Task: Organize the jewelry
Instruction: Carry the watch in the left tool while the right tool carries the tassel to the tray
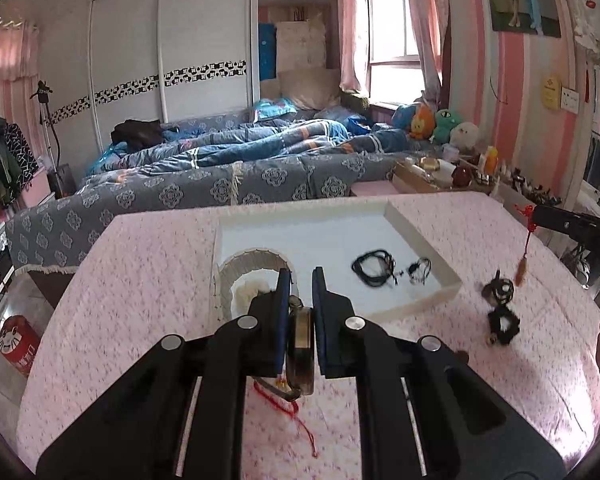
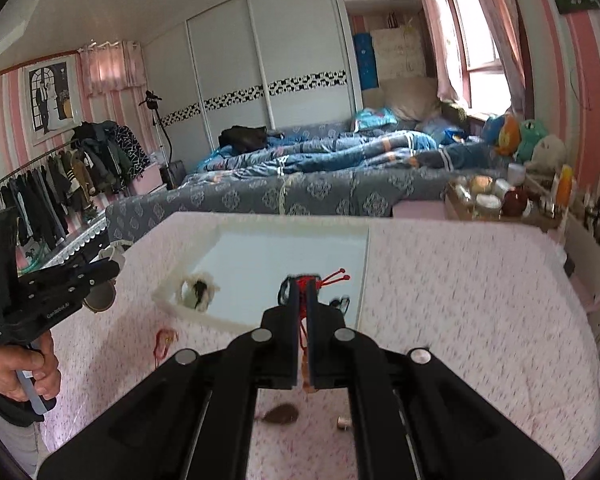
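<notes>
My left gripper is shut on a brown translucent bangle, held on edge above the pink tablecloth. My right gripper is shut on a red cord whose knotted ends stick out ahead; its amber pendant dangles below. A white tray lies ahead, holding black cords, a small dark piece and a round white woven holder. More black jewelry lies on the cloth to the tray's right.
A loose red string lies on the cloth under the left gripper. A brown piece and a small bead lie near the right gripper. A bed stands beyond the table, and a cluttered side shelf at the back right.
</notes>
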Demonstrator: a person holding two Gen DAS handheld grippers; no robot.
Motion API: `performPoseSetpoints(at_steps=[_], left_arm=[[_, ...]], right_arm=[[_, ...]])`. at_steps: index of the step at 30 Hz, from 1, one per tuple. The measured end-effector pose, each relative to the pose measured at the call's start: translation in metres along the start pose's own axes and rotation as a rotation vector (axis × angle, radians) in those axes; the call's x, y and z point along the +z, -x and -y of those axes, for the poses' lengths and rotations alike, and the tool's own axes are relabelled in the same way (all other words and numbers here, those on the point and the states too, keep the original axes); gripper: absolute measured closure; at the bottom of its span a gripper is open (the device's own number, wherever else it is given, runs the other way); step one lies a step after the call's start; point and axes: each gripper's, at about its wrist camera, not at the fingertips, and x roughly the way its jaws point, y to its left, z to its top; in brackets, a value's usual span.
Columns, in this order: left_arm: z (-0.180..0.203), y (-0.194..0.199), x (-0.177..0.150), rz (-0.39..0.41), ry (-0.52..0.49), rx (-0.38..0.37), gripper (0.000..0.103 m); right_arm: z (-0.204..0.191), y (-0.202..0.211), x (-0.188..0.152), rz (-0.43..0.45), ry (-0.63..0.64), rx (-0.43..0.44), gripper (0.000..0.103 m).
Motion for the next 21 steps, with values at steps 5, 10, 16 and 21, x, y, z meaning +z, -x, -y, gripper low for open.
performPoseSetpoints(at_steps=[5,10,16,21], left_arm=[[-0.002,-0.013,0.018,0.019,0.006,-0.005,0.094],[-0.006,-0.033,0.029,0.027,0.013,0.001,0.094],[-0.022,-0.051,0.052,0.041,0.037,0.013,0.094],[-0.032,-0.069,0.074,0.047,0.042,0.031,0.094]], right_arm=[[-0.006,-0.016,0.015,0.008,0.005,0.013,0.101],[-0.014,-0.039,0.026,0.003,0.02,0.026,0.101],[-0.021,-0.063,0.04,-0.008,0.046,0.028,0.101],[-0.023,-0.084,0.057,-0.009,0.06,0.027,0.101]])
